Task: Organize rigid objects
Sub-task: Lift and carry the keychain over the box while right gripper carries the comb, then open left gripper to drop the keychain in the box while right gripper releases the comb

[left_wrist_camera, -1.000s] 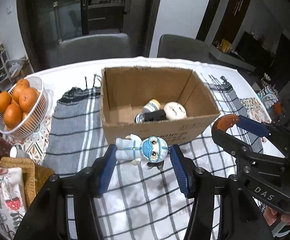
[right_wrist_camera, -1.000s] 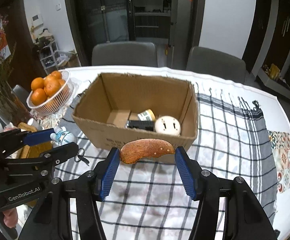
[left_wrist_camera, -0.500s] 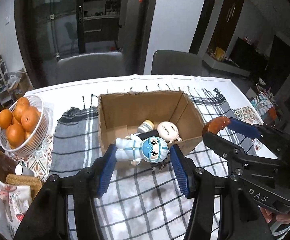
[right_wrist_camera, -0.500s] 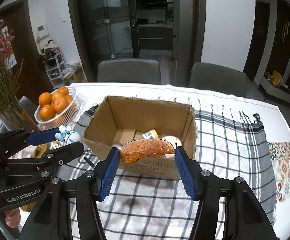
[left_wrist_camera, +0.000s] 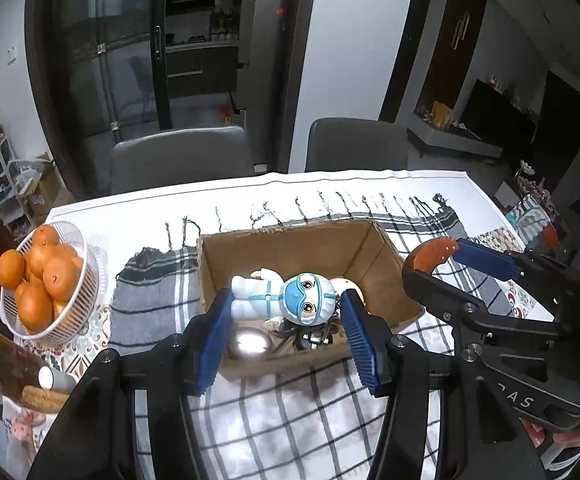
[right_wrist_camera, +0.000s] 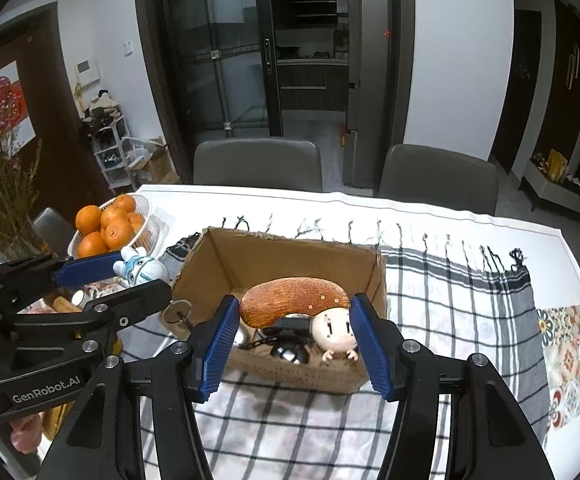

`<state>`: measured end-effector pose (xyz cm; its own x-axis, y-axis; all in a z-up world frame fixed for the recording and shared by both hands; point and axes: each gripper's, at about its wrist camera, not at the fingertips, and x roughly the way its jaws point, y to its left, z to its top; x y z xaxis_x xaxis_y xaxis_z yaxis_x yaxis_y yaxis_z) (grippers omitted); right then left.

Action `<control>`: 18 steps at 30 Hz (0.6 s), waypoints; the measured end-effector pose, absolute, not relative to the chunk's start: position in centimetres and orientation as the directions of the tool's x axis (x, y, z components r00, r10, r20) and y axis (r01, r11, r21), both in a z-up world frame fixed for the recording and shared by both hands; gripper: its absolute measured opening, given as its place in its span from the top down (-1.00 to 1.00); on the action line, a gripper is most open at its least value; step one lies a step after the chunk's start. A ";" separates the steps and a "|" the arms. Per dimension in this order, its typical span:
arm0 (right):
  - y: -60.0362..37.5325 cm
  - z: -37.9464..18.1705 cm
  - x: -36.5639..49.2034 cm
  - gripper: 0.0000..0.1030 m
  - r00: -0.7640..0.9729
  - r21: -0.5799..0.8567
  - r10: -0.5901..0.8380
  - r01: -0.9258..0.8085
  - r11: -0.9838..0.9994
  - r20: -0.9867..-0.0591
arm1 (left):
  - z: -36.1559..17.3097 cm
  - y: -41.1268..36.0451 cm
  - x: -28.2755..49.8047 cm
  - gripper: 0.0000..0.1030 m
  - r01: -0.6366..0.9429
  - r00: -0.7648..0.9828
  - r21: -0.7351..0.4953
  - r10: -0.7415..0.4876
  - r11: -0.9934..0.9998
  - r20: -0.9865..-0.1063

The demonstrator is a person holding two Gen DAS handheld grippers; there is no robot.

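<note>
The masked doll lies crosswise between the pads of the left gripper, clamped above the cardboard box. The right gripper pinches a curved wooden piece over the same box, mid-table on the checked cloth.

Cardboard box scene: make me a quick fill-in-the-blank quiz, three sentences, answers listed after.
1. The left hand-held gripper holds a toy figure wearing a white suit and a ____ hood.
2. The right hand-held gripper holds a curved piece made of ____.
3. The white basket left of the cardboard box holds ____.

Answers: blue; wood; oranges
</note>
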<state>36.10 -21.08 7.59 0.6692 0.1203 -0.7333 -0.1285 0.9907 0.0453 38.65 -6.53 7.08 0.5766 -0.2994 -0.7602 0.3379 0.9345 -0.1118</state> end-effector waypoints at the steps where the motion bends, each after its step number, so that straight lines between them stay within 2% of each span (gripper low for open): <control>1: -21.1 7.6 36.5 -0.13 0.668 0.045 0.120 -0.129 0.991 -0.735 | 7.0 -6.6 39.1 -0.05 0.336 0.575 -0.111 -0.297 0.935 -0.762; 18: -22.4 3.9 42.7 -0.13 0.594 0.035 0.101 -0.121 0.992 -0.798 | 2.9 -7.8 44.3 -0.05 0.320 0.517 -0.089 -0.253 0.943 -0.818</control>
<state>42.67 -22.40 3.85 0.5942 0.1005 -0.7980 -0.1212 0.9920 0.0347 44.27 -7.79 2.85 0.5171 -0.2526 -0.8178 0.3199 0.9432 -0.0891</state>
